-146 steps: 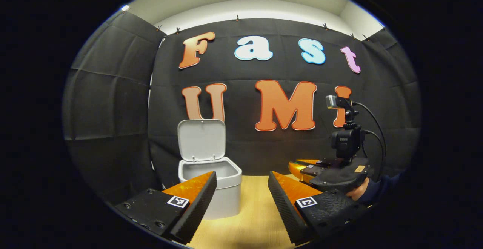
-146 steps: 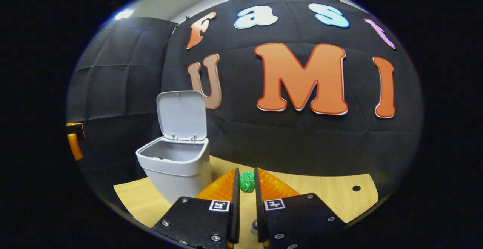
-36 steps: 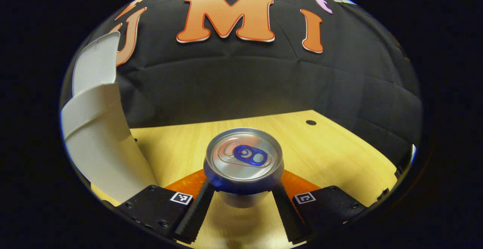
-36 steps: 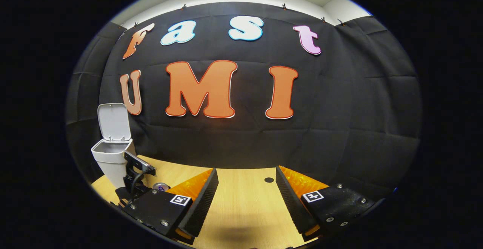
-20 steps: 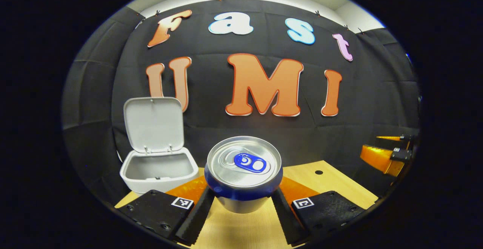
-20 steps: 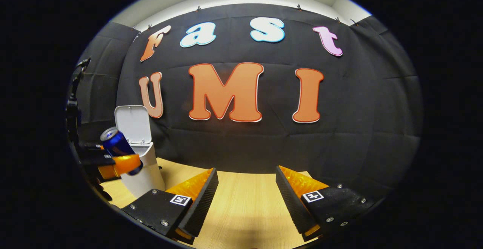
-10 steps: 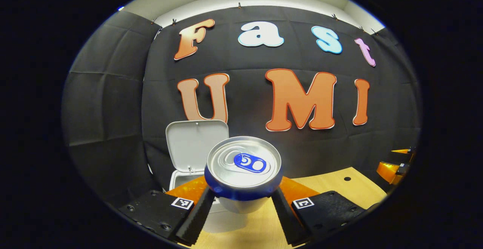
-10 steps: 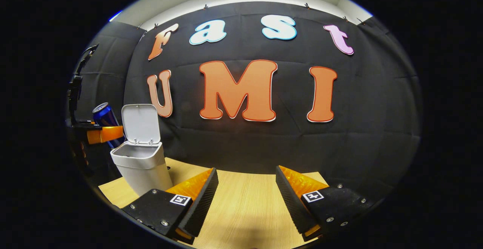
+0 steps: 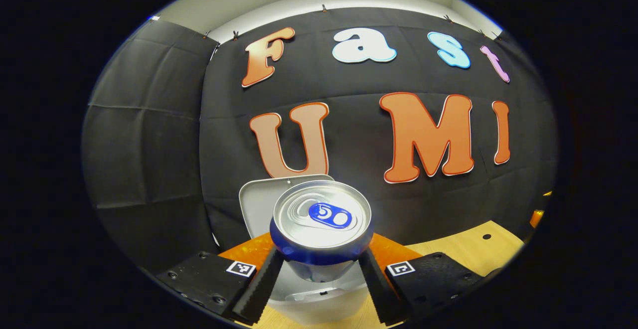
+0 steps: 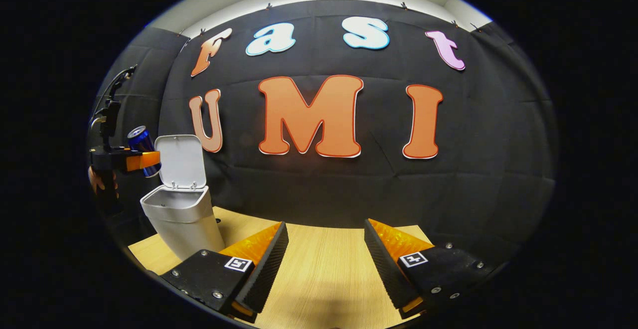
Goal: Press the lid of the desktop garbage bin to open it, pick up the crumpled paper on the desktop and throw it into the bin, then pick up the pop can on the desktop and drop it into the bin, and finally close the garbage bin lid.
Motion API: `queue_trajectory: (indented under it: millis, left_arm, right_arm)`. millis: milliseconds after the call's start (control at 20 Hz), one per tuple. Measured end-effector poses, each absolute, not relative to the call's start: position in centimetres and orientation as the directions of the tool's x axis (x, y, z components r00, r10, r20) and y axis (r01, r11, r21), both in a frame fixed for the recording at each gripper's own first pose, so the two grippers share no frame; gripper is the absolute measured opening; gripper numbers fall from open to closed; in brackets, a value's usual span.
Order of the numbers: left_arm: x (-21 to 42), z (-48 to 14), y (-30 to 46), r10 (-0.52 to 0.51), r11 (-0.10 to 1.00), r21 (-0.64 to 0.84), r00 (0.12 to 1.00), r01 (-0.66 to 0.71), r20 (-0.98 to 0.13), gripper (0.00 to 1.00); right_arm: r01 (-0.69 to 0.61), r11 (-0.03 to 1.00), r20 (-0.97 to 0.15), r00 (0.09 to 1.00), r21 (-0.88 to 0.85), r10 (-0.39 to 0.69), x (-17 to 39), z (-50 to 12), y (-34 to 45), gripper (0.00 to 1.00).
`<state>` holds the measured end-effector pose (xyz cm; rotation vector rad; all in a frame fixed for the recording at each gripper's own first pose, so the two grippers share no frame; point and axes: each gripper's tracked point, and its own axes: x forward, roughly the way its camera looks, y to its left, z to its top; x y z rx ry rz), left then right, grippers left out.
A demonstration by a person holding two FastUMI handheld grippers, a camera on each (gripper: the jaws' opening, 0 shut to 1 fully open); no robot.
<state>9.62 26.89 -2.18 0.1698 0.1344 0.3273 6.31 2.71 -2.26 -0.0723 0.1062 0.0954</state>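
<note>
While the left gripper (image 9: 319, 281) grips the pop can (image 9: 321, 219) between its fingers (right gripper (image 10: 324, 259) open, idle), it should release only once squarely over the bin (image 10: 174, 204), seemingly just beneath.

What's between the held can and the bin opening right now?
Nothing but air. In the right gripper view the pop can, clamped in the left tongs, hangs above the bin, its lid up.

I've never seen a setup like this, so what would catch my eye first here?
Probably the pop can, its shiny top and blue tab close up, clamped between the left gripper's fingers above the open white garbage bin. Its lid stands upright. The right gripper hangs open over the wooden desk.
</note>
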Motion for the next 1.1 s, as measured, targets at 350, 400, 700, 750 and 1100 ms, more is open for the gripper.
queue_trajectory:
  millis: [350,400,700,750,1100]
  left_arm:
    - [13.0,-5.4,29.9,0.353,0.926,0.186,0.927,-0.328,-0.125,0.81]
    - [13.4,-6.1,30.3,0.356,0.926,0.182,0.924,-0.33,-0.138,0.81]
    - [14.4,-7.8,31.6,0.374,0.921,0.189,0.909,-0.341,-0.182,0.94]
    - [14.5,-7.2,31.4,0.367,0.924,0.183,0.915,-0.337,-0.17,0.96]
    - [15.6,0.9,30.5,0.349,0.926,0.16,0.937,-0.341,-0.028,0.94]
  right_arm:
    - [-0.069,0.995,-0.121,0.991,-0.066,0.061,6.2,-2.7,1.6,0.91]
    - [-0.068,0.995,-0.123,0.991,-0.066,0.06,6.1,-2.7,1.6,0.92]
    - [-0.05,0.996,-0.118,0.992,-0.074,0.041,5.7,-2.6,0.7,0.92]
    - [-0.051,0.996,-0.117,0.992,-0.073,0.042,5.6,-2.4,0.8,0.92]
    - [-0.052,0.996,-0.108,0.993,-0.073,0.044,5.7,-1.9,0.7,0.92]
